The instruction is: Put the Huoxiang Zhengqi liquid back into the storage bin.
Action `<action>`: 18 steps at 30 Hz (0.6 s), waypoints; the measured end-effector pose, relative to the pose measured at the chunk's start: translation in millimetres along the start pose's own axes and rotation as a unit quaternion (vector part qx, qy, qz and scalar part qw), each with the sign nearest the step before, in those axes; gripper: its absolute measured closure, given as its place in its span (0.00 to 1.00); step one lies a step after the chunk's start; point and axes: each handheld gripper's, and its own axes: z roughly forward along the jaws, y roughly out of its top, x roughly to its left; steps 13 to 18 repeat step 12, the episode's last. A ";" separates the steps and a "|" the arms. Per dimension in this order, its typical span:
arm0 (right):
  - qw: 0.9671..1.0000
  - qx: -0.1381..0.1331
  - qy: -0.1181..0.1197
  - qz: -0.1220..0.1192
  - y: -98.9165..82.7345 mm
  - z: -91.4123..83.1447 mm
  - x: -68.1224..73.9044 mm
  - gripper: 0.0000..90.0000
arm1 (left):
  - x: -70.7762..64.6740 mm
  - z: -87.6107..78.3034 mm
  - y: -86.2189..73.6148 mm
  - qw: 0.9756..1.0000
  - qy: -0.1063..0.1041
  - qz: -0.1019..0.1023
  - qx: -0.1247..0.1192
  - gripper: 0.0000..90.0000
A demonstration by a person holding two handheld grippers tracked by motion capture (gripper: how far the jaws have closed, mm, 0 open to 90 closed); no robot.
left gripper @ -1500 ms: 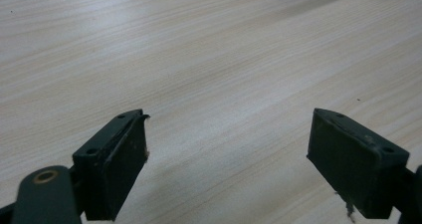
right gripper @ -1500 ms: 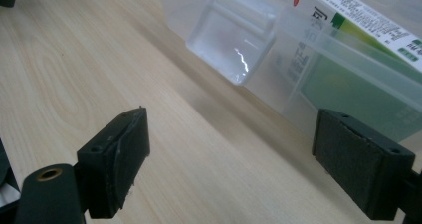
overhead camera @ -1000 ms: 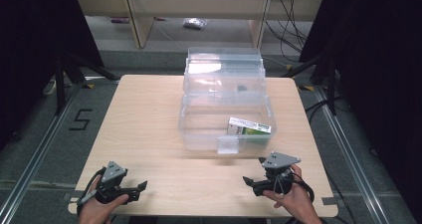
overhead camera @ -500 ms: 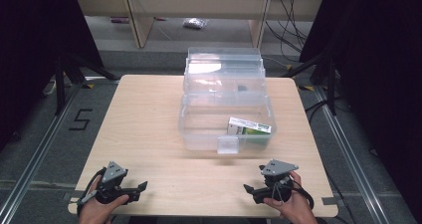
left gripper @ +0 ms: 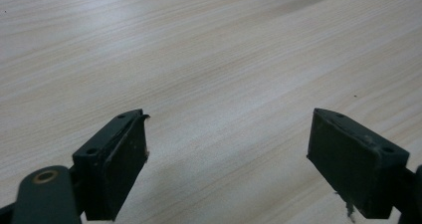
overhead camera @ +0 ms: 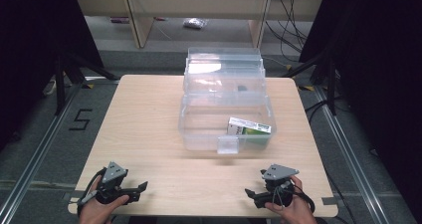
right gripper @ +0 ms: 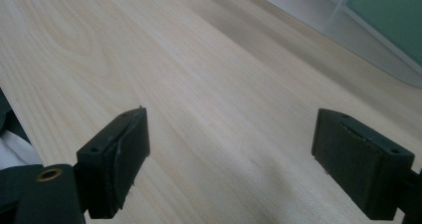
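Green carton (overhead camera: 249, 128) blurred behind clear bin (overhead camera: 199, 134)

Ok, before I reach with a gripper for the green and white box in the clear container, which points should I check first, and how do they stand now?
1. Left gripper jaws apart and holding nothing: ok.
2. Right gripper jaws apart and holding nothing: ok.
3. Clear container with its lid swung back, open on top: ok.
4. Green and white box lying inside at the container's right side, seen from above: ok.
5. Bare table between both grippers and the container: ok.
6. Whether the box sits loose or wedged against the wall: cannot tell.
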 end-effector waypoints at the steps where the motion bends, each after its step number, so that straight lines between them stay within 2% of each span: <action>1: 1.000 -0.001 -0.002 0.000 -0.1 0.1 0.1 0.18 | -0.1 0.3 -0.2 1.000 0.000 -0.001 -0.002 0.17; 5: 1.000 -0.002 -0.002 -0.001 0.1 0.4 -0.3 0.18 | -0.1 -0.7 0.3 1.000 0.006 0.006 0.003 0.17; 7: 1.000 -0.003 -0.001 -0.001 0.4 0.0 -0.6 0.18 | -0.1 0.0 -0.1 1.000 -0.001 0.000 0.000 0.17; 10: 1.000 -0.007 -0.002 -0.002 0.8 0.1 -0.6 0.18 | -0.7 -0.8 -0.1 1.000 0.006 0.000 0.002 0.17; 18: 1.000 -0.007 -0.005 0.001 1.2 -0.5 -0.2 0.18 | -0.4 -1.0 -0.3 1.000 0.004 0.001 0.002 0.17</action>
